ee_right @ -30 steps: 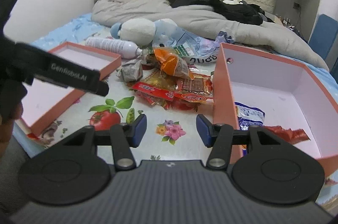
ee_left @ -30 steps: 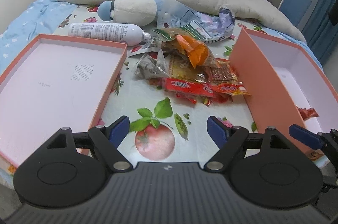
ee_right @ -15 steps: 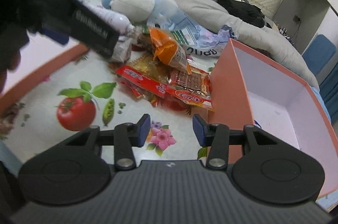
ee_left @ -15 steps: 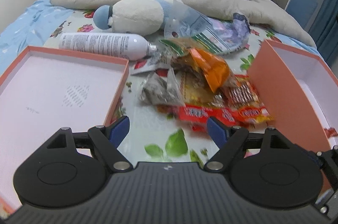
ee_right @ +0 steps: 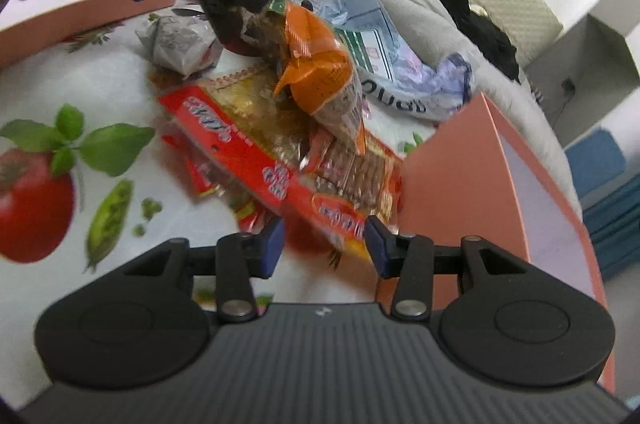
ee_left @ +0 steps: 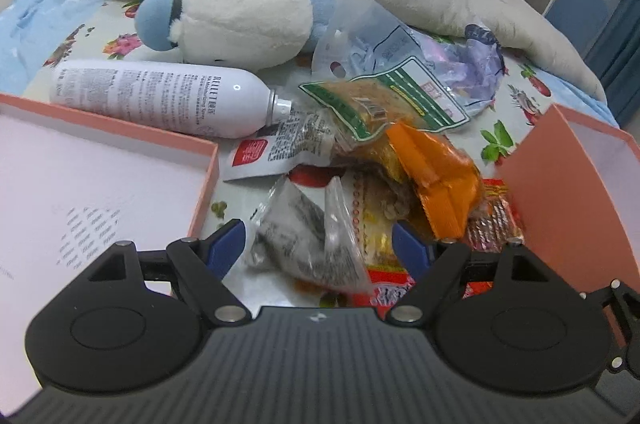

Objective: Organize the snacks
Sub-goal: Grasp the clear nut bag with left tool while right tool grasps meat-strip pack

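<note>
Both of your grippers have come forward and down onto the snack pile since a second ago, and the fruit-print cloth that filled the near view is now mostly covered by packets. Your left gripper (ee_left: 318, 244) stands with its jaws wide apart, straddling the crumpled clear packet with dark print (ee_left: 308, 244); the blue pads do not press it. Just right of that packet lies the orange packet (ee_left: 436, 176), and behind it the green-edged bag (ee_left: 380, 104). The white spray can (ee_left: 160, 98) lies on its side to the far left, along the far edge of the shallow pink lid (ee_left: 108, 160).

Your right gripper (ee_right: 324, 244) has just been closing its jaws, now about half apart. The near end of the long red packet (ee_right: 256, 164) lies between the fingertips, not pinched as far as you can see. The deep pink box (ee_right: 460, 192) stands just right of it, its wall beside the right finger. Your left gripper shows at top left in that view.
</note>
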Action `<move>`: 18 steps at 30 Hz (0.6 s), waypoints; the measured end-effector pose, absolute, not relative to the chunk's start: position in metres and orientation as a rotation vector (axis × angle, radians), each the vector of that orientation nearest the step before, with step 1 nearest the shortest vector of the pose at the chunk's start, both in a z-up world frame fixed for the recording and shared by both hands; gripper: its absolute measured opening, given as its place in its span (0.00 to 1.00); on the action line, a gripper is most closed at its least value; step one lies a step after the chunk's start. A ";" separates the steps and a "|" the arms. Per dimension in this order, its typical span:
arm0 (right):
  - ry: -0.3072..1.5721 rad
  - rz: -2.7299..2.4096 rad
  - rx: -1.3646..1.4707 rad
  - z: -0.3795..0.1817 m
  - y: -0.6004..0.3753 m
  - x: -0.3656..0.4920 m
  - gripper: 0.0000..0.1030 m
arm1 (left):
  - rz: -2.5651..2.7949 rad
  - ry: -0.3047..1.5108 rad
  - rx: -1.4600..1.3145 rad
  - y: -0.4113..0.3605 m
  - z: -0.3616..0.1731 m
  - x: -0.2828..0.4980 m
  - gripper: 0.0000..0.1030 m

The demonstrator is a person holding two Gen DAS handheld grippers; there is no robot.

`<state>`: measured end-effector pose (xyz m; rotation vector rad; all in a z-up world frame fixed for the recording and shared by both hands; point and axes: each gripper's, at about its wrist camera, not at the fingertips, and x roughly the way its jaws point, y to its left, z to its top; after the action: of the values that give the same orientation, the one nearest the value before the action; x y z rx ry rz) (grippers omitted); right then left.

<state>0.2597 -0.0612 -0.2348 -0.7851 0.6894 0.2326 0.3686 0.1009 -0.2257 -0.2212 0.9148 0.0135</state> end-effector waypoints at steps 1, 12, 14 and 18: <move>0.688 0.235 -0.796 -0.237 -0.059 0.263 0.45 | 0.015 0.923 -0.207 0.100 -0.227 0.373 0.81; 0.731 0.268 -0.754 -0.242 -0.059 0.276 0.08 | 0.012 0.986 -0.152 0.095 -0.249 0.385 0.69; 0.725 0.271 -0.747 -0.239 -0.061 0.274 0.04 | 0.013 0.985 -0.140 0.093 -0.248 0.384 0.67; 0.721 0.281 -0.718 -0.234 -0.068 0.270 0.02 | 0.021 0.976 -0.126 0.089 -0.246 0.379 0.65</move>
<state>0.2703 -0.0680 -0.2339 -0.7175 0.7205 0.2811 0.3791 0.0894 -0.2458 -0.1262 0.9757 0.0212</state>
